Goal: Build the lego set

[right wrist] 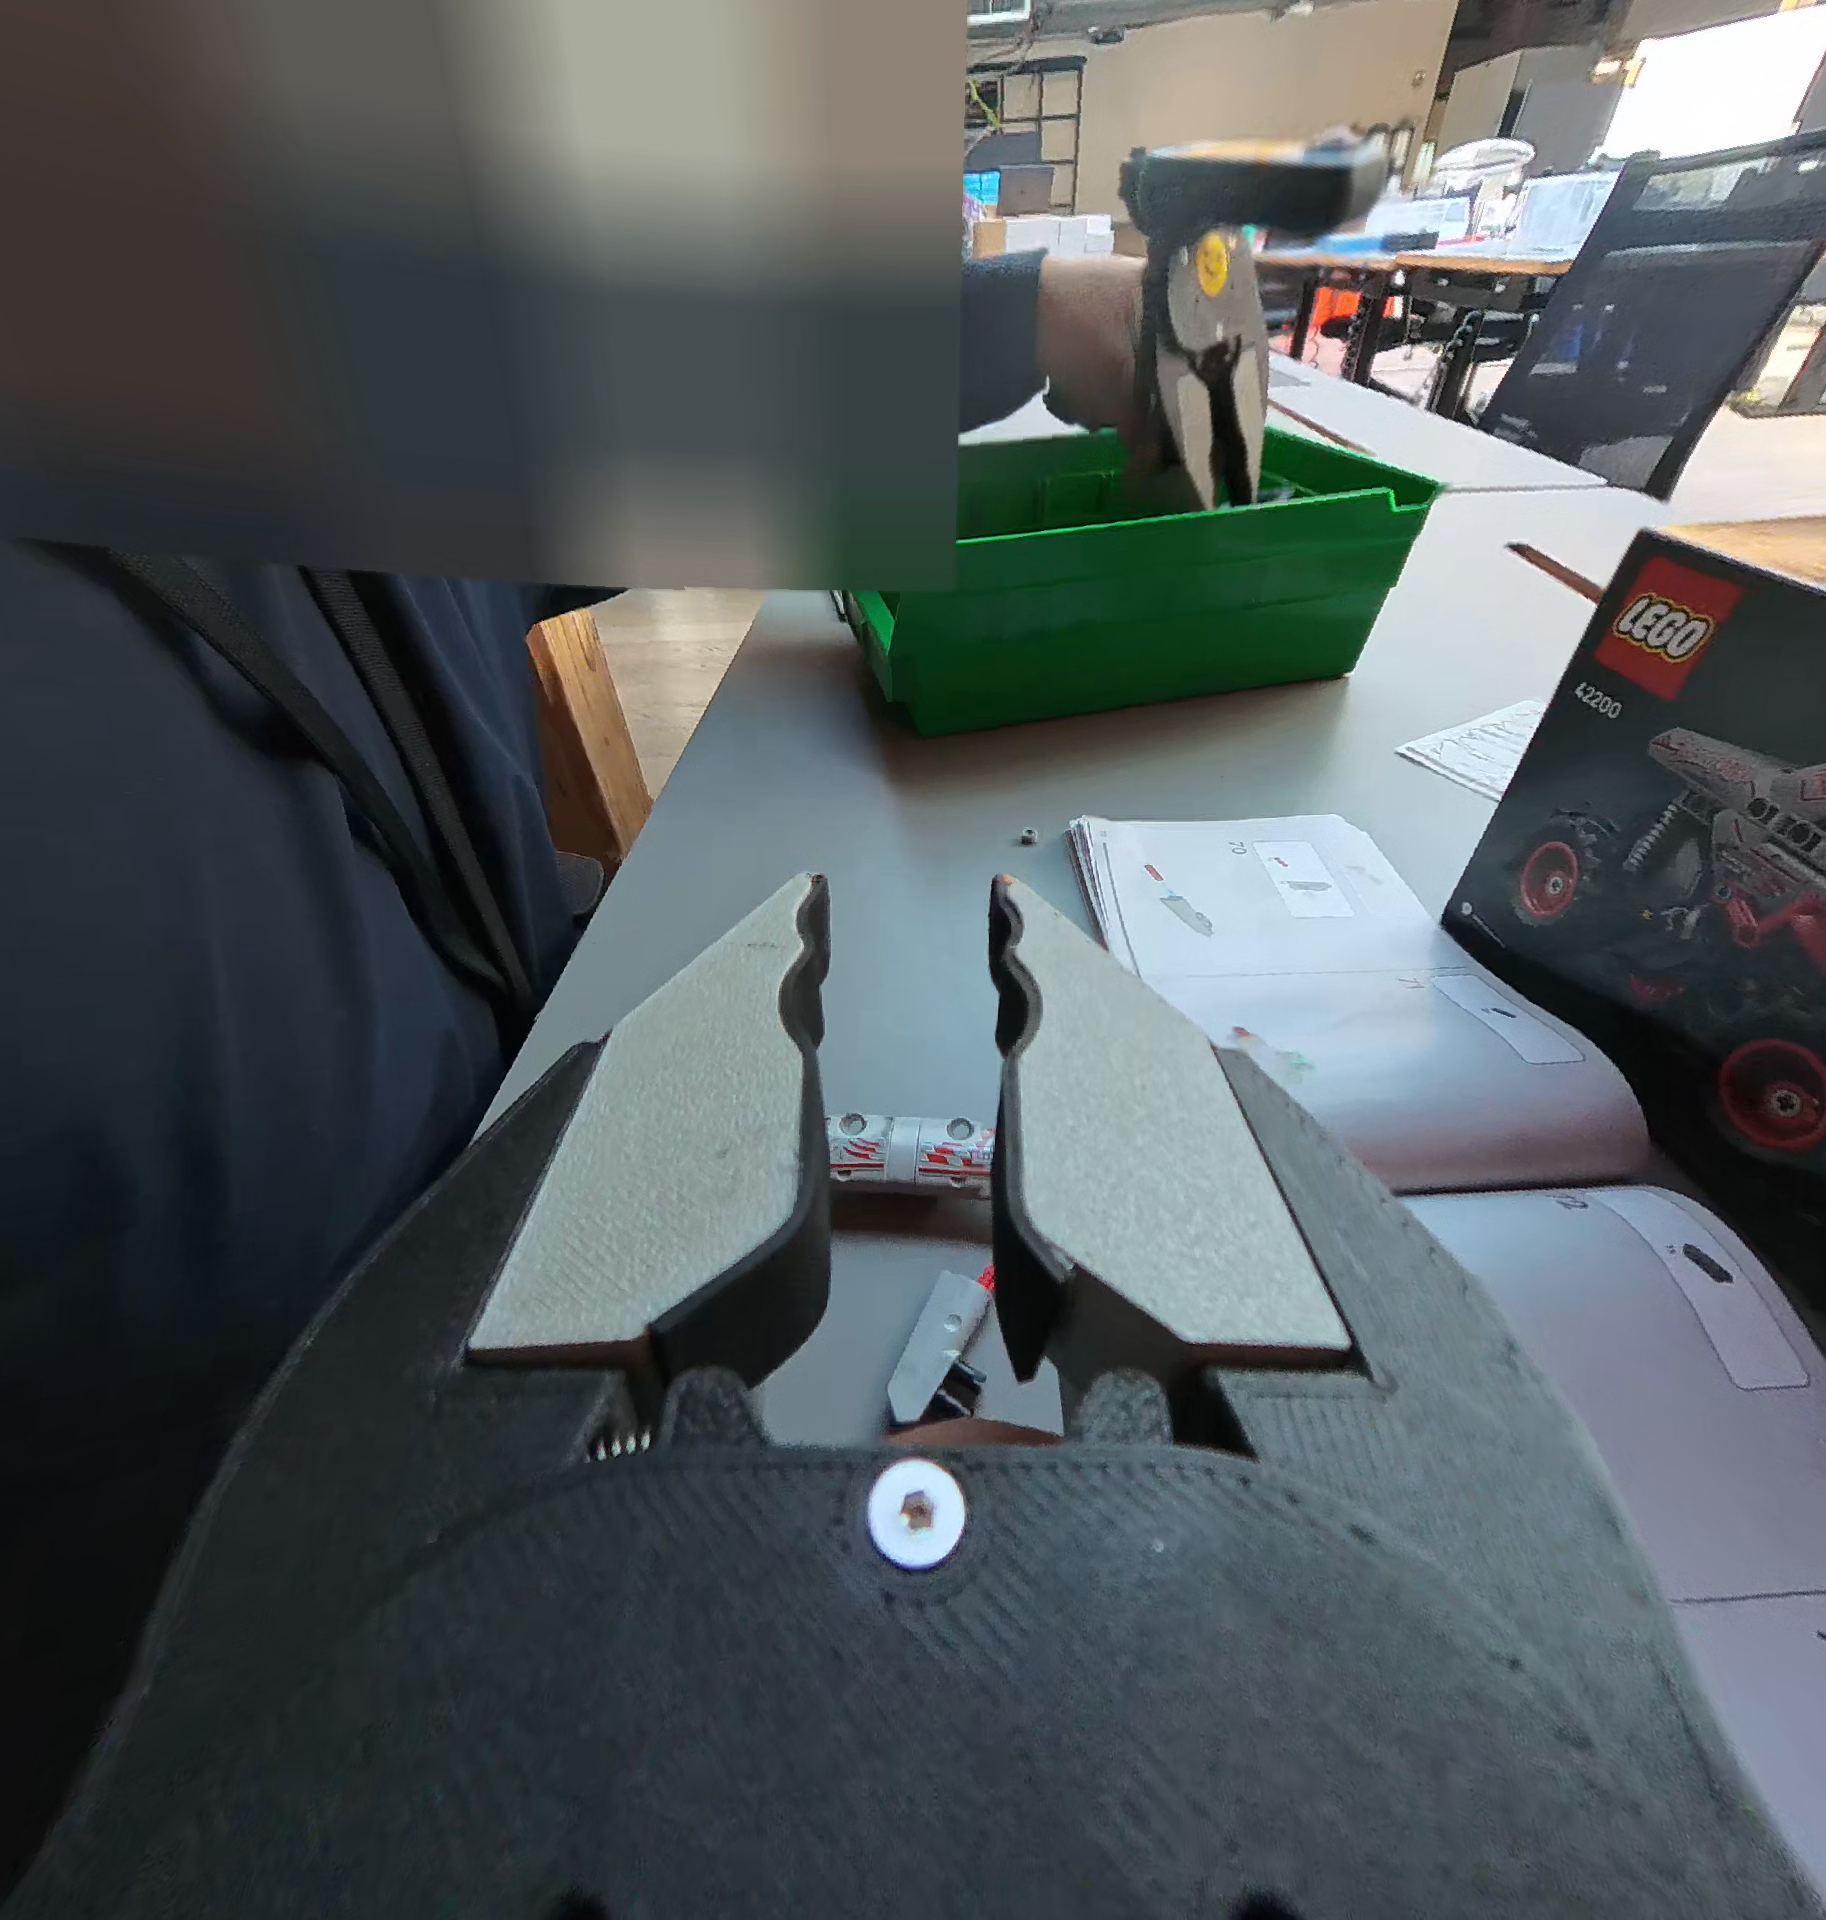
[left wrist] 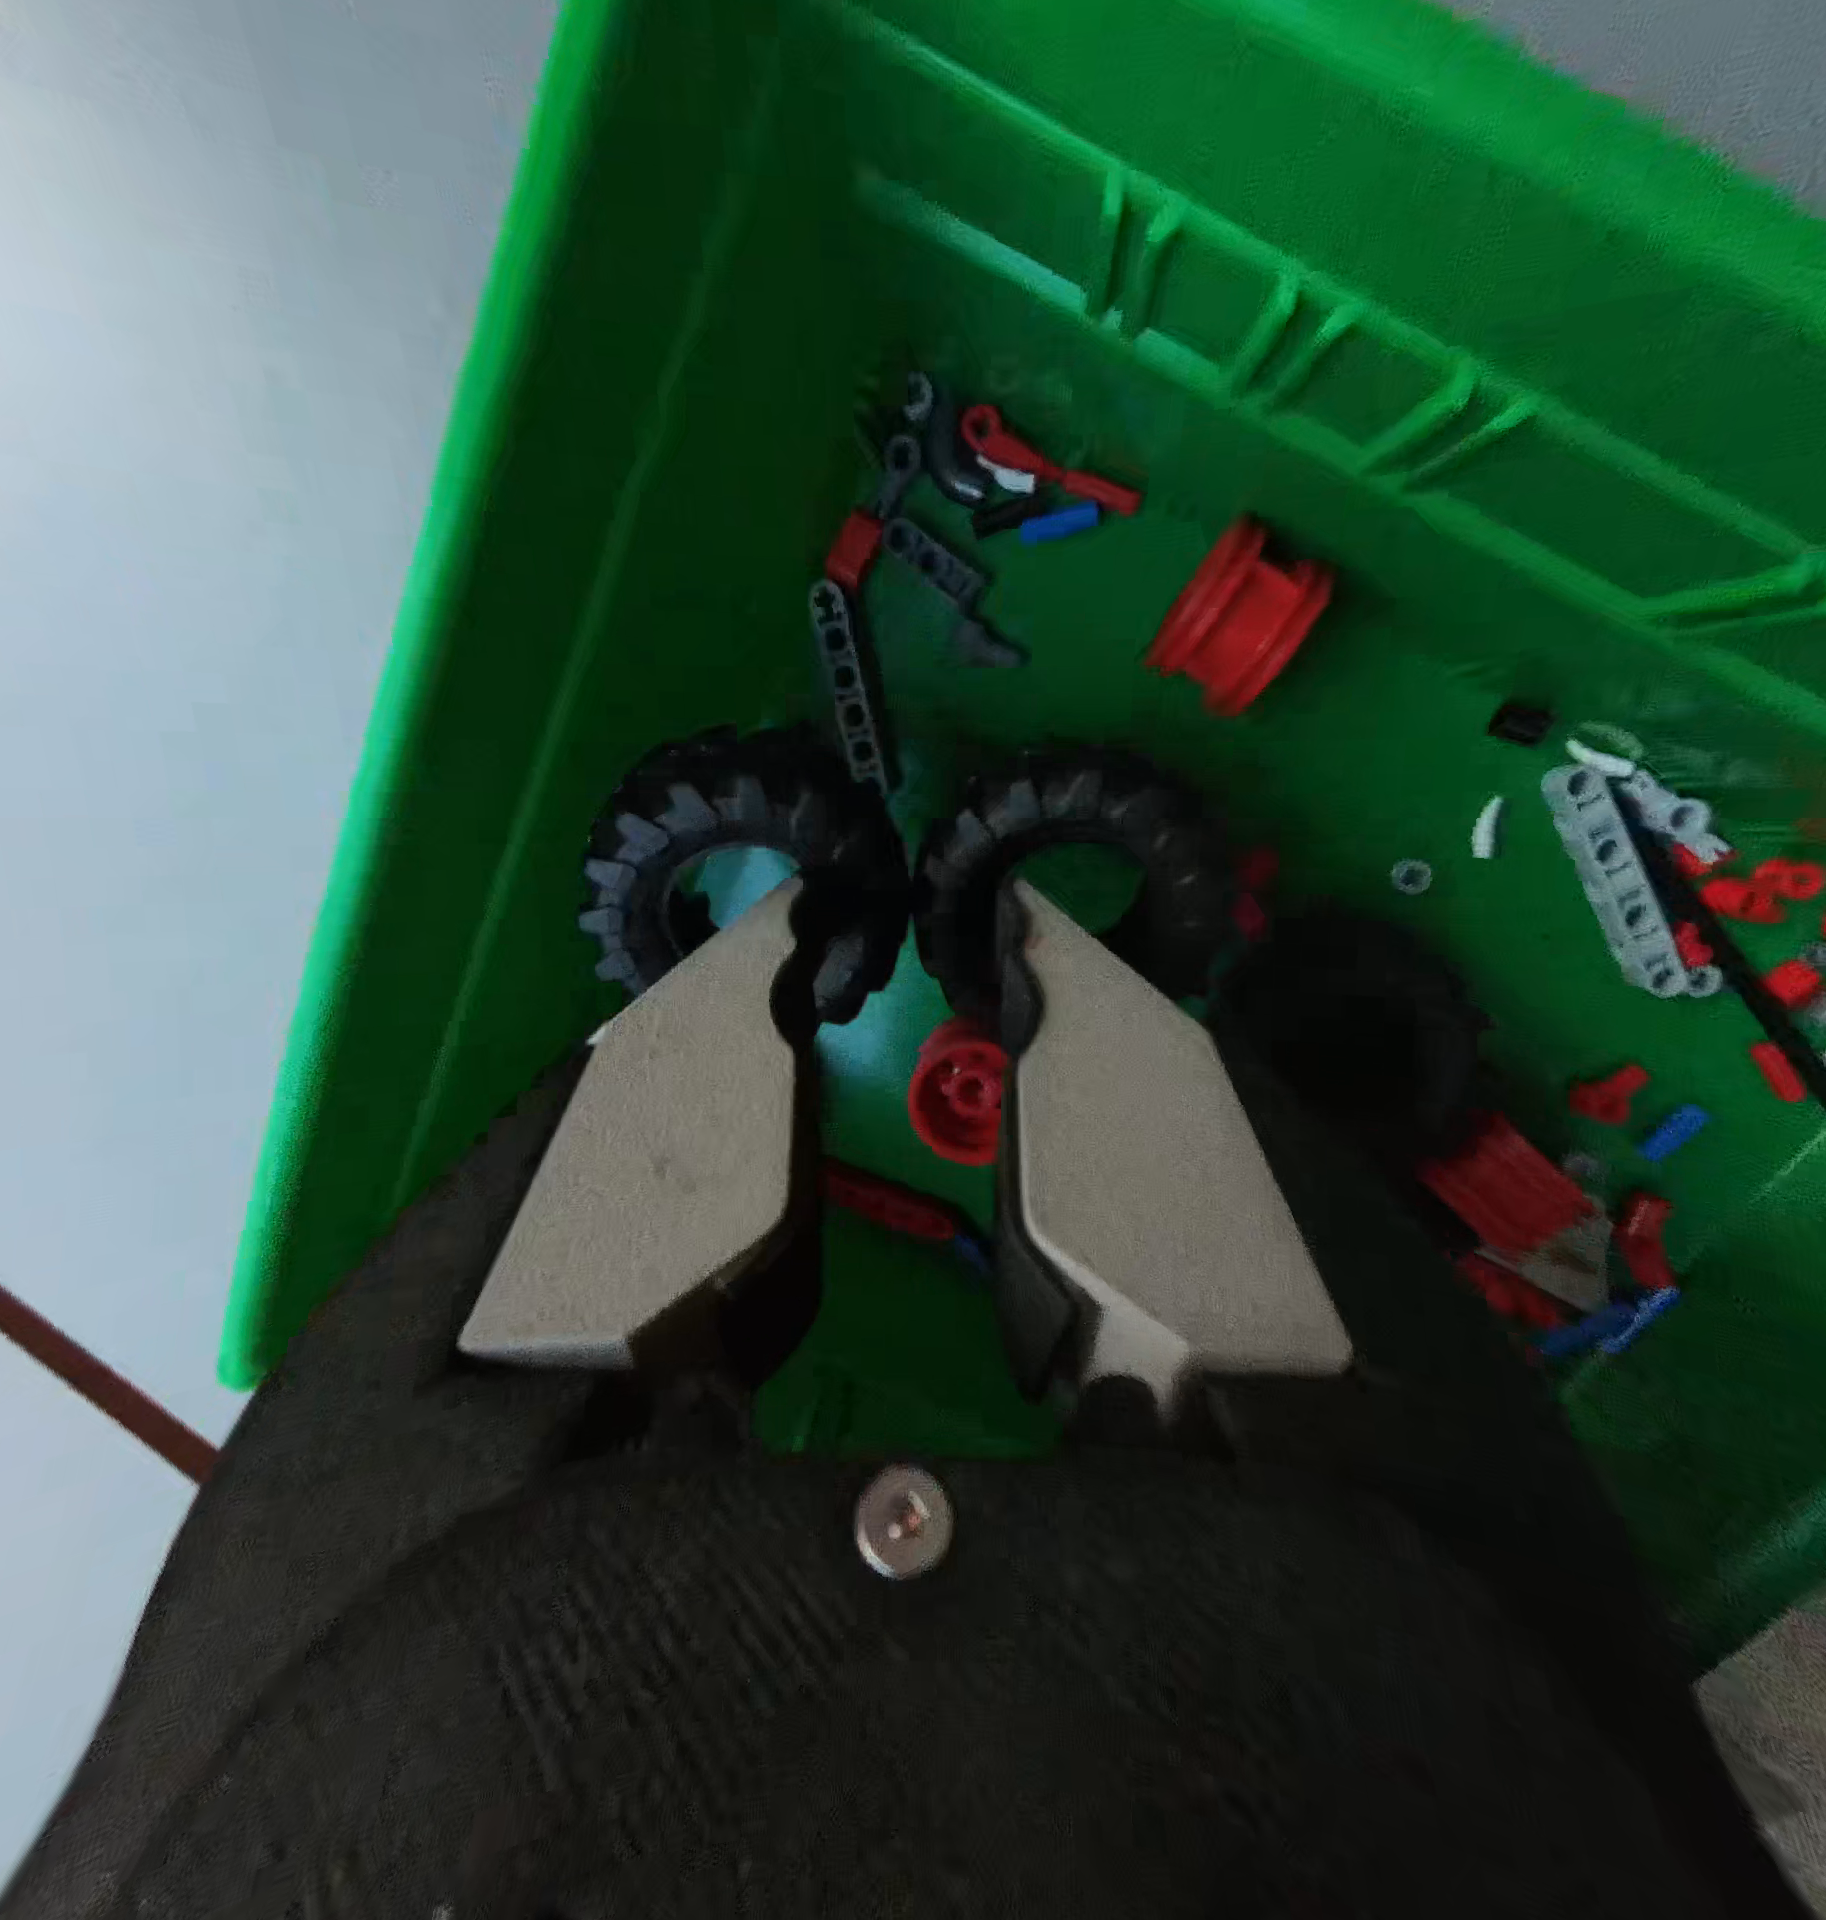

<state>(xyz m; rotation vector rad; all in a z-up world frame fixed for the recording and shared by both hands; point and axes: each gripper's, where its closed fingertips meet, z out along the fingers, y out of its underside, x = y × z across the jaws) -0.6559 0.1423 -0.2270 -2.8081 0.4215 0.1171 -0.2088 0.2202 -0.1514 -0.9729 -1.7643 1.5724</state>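
Observation:
In the left wrist view my left gripper reaches down into a green bin of loose lego parts. Its jaws are open. One fingertip sits in the hole of the left black tyre, the other in the hole of the right black tyre; the tyres' touching walls lie between them. A small red hub lies below. My right gripper is open and empty over the grey table. A grey-and-red patterned piece lies on the table between its fingers, and a grey part lies nearer.
The bin also holds a large red wheel rim, a third dark tyre, grey beams and several small red and blue pins. In the right wrist view the bin stands far back with the left gripper in it. An open instruction booklet and the set's box are on the right. Some 45 cm of space lies between my two pairs of fingers. To the small red hub: left tips about 6 cm, right tips about 50 cm.

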